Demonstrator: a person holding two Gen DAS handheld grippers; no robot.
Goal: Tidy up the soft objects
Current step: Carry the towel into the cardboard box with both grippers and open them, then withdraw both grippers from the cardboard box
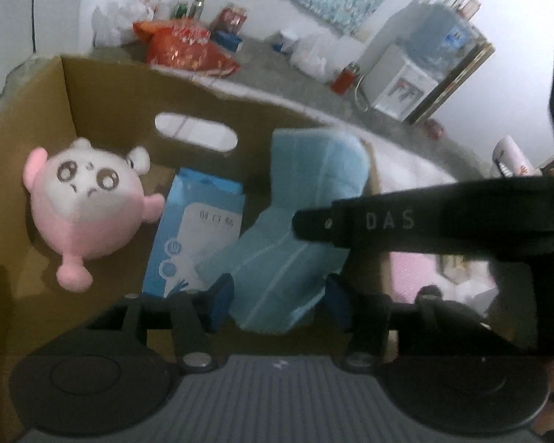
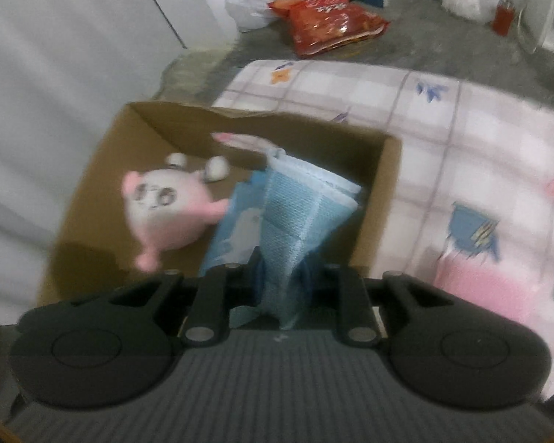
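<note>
Bedspread behind, both my grippers, left and right, clench the blue cloth, long axis toward twelve o'clock over the cardboard box.

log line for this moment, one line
left gripper: shut on cloth | right gripper: shut on cloth | cloth over box | plush inside

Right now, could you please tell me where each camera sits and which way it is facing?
Left wrist: sits on the left gripper, looking down into the cardboard box at the pink plush toy; its blue-padded fingers clamp the blue cloth, and the right gripper crosses the view.
Right wrist: sits on the right gripper, above the box, facing the patterned bedsheet and floor.
Shared: box, plush, cloth, blue packet.
</note>
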